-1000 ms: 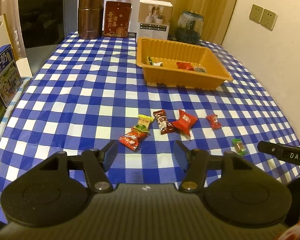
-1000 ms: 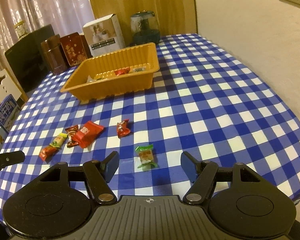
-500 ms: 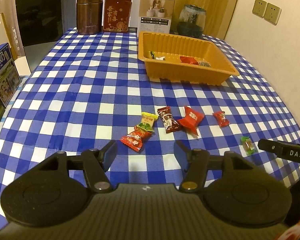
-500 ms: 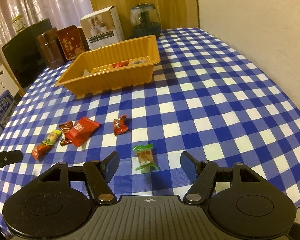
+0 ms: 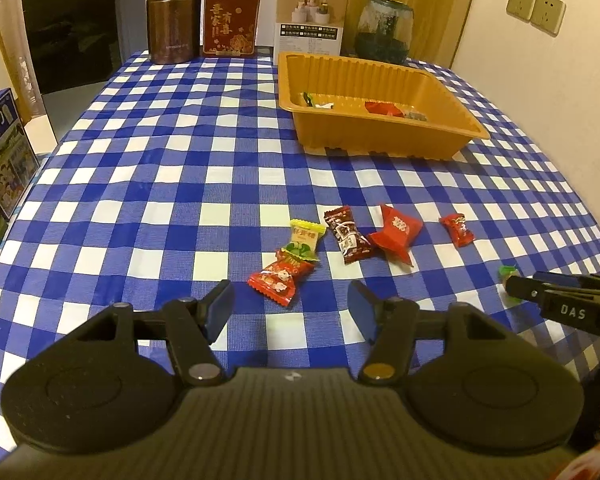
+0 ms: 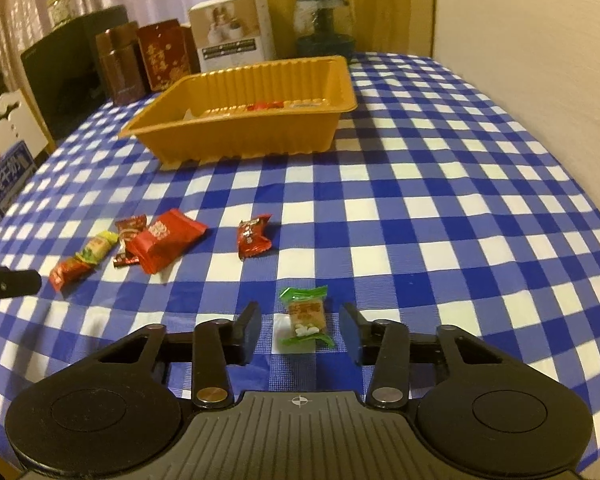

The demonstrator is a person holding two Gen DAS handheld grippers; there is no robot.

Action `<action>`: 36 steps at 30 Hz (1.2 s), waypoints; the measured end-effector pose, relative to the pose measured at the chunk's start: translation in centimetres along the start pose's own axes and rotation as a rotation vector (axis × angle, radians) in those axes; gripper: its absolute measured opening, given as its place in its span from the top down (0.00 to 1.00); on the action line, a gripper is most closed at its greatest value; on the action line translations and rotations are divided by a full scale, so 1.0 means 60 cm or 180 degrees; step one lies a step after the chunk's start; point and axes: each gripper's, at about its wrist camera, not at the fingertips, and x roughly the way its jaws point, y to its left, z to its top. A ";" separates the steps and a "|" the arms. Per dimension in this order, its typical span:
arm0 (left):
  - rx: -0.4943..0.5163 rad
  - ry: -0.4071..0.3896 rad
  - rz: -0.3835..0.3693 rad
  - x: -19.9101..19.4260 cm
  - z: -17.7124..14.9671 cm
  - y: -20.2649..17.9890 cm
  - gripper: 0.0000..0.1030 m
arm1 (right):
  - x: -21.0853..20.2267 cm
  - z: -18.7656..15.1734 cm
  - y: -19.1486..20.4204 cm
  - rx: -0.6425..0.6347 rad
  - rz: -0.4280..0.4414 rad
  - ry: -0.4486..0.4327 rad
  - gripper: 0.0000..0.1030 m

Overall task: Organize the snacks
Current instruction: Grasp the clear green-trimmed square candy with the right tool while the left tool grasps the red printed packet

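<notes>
The right hand-held gripper [image 6: 300,330] is spread wide, with a little green-ended candy in clear wrap [image 6: 306,317] lying between its fingers, not pinched. The left hand-held gripper [image 5: 290,308] is spread wide too, gripping nothing. Just ahead of it lie a small red candy [image 5: 280,278] touching a yellow and green candy [image 5: 304,240]. Past these are a brown candy [image 5: 347,234], a big red packet [image 5: 396,232] and another small red candy [image 5: 457,230]. Far ahead on the blue and white checked surface [image 5: 160,184] sits an orange plastic tray [image 5: 380,136] with a few sweets inside.
</notes>
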 end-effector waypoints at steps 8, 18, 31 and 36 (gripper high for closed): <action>0.0030 0.0030 -0.0017 0.018 0.000 0.002 0.43 | 0.024 0.000 0.005 -0.0103 -0.0064 0.0030 0.67; 0.0260 0.0025 -0.0043 0.043 0.007 -0.003 0.43 | 0.016 -0.001 0.005 -0.0087 -0.0094 0.0022 0.80; 0.0713 0.0176 -0.0187 0.096 0.028 0.004 0.64 | 0.005 -0.003 0.004 -0.0031 -0.0076 0.0025 0.80; 0.0707 0.0284 -0.0209 0.107 0.026 0.008 0.76 | 0.004 -0.005 0.000 -0.0022 -0.0077 0.0037 0.80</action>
